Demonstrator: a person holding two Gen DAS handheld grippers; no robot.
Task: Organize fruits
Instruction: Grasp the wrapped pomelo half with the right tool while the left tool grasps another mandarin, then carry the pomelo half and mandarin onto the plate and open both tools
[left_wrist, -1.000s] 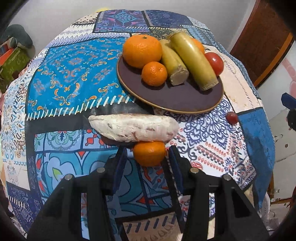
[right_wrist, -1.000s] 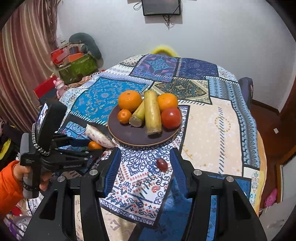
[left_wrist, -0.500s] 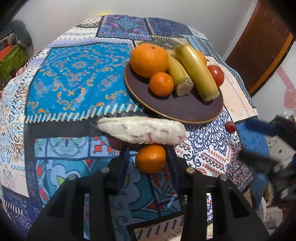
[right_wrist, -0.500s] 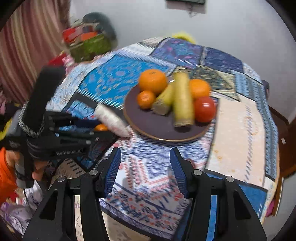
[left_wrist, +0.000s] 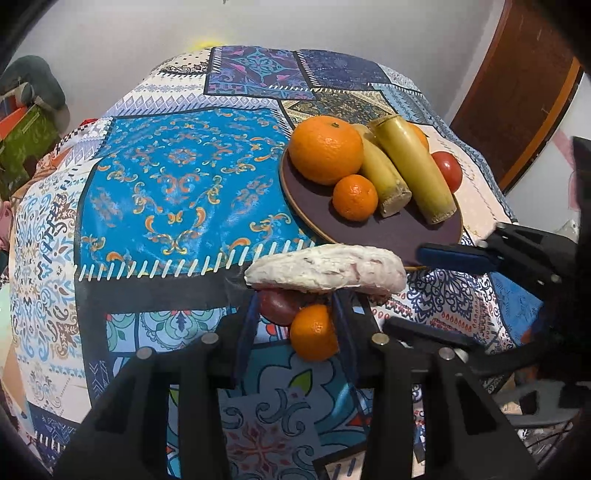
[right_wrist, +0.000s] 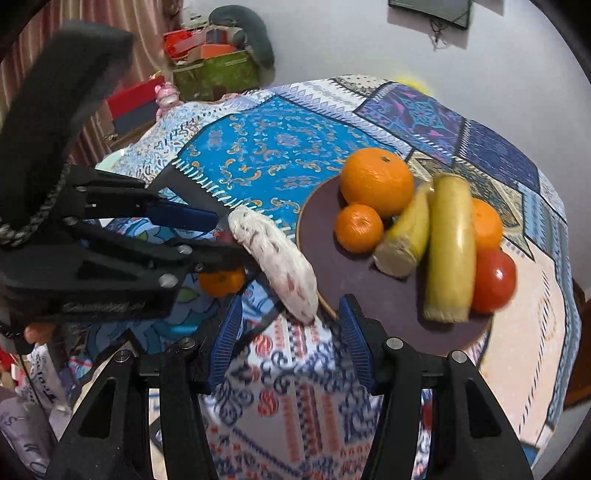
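Note:
A small orange (left_wrist: 314, 332) lies on the patterned cloth between the fingers of my open left gripper (left_wrist: 295, 317), next to a dark red fruit (left_wrist: 277, 306). A pale sweet potato (left_wrist: 327, 269) lies just beyond them. In the right wrist view, the sweet potato (right_wrist: 277, 266) points at my open right gripper (right_wrist: 288, 328), its near end between the fingertips. The brown plate (right_wrist: 369, 295) holds a large orange (right_wrist: 376, 181), a small orange (right_wrist: 358, 227), two sugarcane pieces (right_wrist: 448, 240) and a tomato (right_wrist: 493, 280). The left gripper shows there too (right_wrist: 221, 236).
The table drops away at its near and right edges. Boxes and bags (right_wrist: 214, 62) are stacked against the wall at the back left. A wooden door (left_wrist: 517, 85) stands at the right. The right gripper's fingers (left_wrist: 458, 254) cross the plate's near rim (left_wrist: 399, 240).
My right gripper swung left and closer, from the small red fruit to the sweet potato's end. My left gripper moved forward, so the small orange now sits deeper between its fingers.

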